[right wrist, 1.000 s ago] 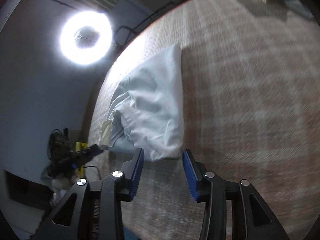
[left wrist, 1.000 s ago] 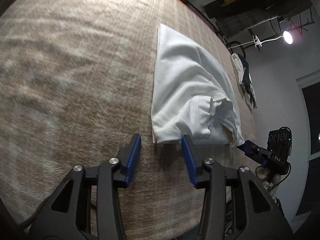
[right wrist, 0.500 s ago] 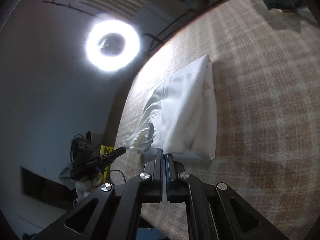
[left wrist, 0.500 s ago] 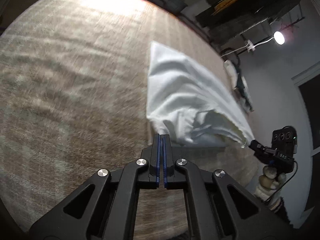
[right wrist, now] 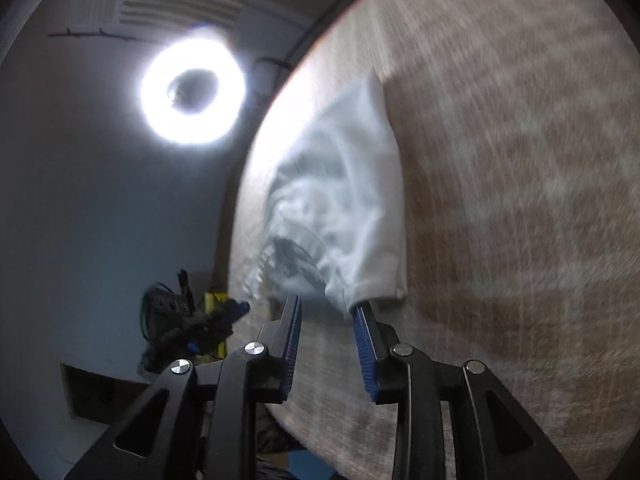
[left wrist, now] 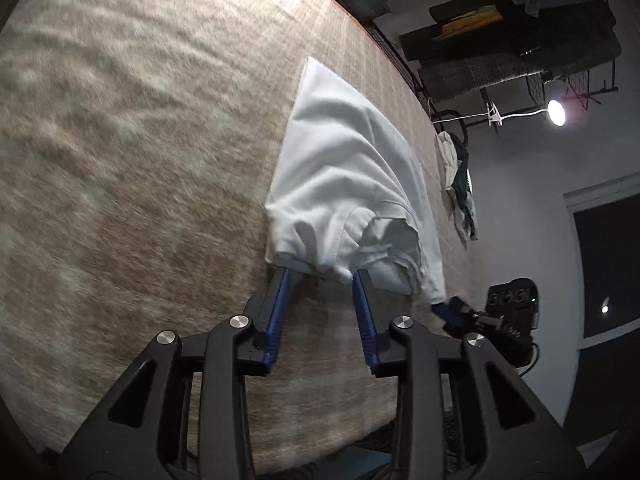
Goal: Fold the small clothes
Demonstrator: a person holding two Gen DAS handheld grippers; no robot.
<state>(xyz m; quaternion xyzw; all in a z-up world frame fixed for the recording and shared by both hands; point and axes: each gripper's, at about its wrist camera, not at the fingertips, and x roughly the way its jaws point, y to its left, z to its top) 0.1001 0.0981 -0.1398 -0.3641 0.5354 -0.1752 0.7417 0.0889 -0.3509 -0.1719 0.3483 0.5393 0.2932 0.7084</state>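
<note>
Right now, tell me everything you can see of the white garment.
The white garment looks like soft cotton, part-folded into a tapered shape on the woven brown cloth. Its far corner lies flat; its near end is bunched, with a stitched hem and a gaping opening. The left gripper and right gripper are both open, their blue fingers reaching the near edge, each at a different corner. Nothing else touches it.

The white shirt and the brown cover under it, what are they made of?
Shirt: looks like soft matte cotton knit; it droops in folds and shows a stitched hem. Cover: probably coarse woven cloth, matte, with a faint plaid weave; blur hides the detail.
</note>
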